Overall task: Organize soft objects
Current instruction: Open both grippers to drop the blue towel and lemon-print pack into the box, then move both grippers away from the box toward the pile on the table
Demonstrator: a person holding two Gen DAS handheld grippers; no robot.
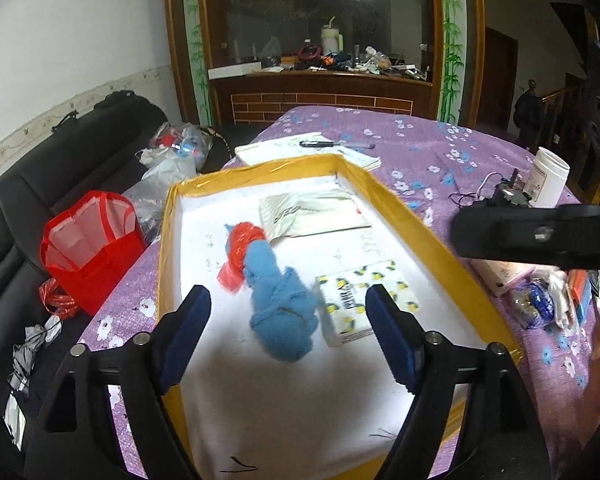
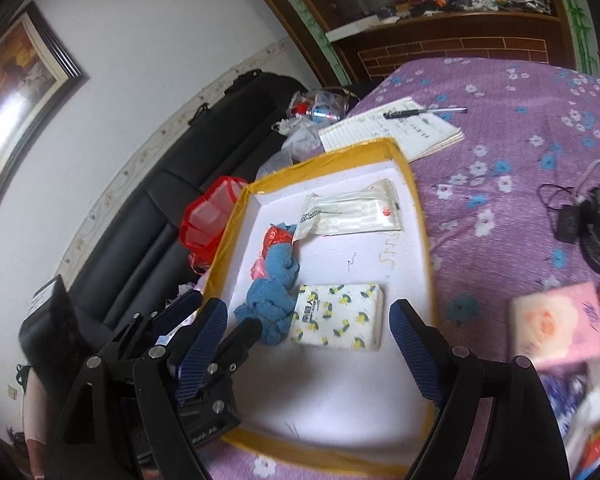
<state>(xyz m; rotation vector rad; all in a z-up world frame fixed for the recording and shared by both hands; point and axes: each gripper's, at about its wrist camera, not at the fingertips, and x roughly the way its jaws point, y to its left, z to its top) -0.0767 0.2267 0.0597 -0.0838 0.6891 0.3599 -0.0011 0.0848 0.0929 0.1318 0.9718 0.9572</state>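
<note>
Yellow-taped rim frames a shallow white tray on the purple flowered cloth. Left wrist view: left gripper spread wide, nothing between its blue pads, poised over the tray's near half. Blue fuzzy cloth lies mid-tray, its far end touching a crumpled red plastic bag. Lemon-print tissue pack just beside the cloth; the right-hand finger covers its near corner. Pale wipes packet lies toward the far wall. Black body of the other gripper cuts in at the right edge, hiding part of the clutter there. White jar stands beyond it.

Right wrist view: right gripper also wide apart and empty, near the tray's front. Left gripper's finger overlaps the blue cloth's near edge; contact unclear. Tissue pack and wipes packet fully in sight. Pink pack on the cloth at right is blurred; items below it unreadable
</note>
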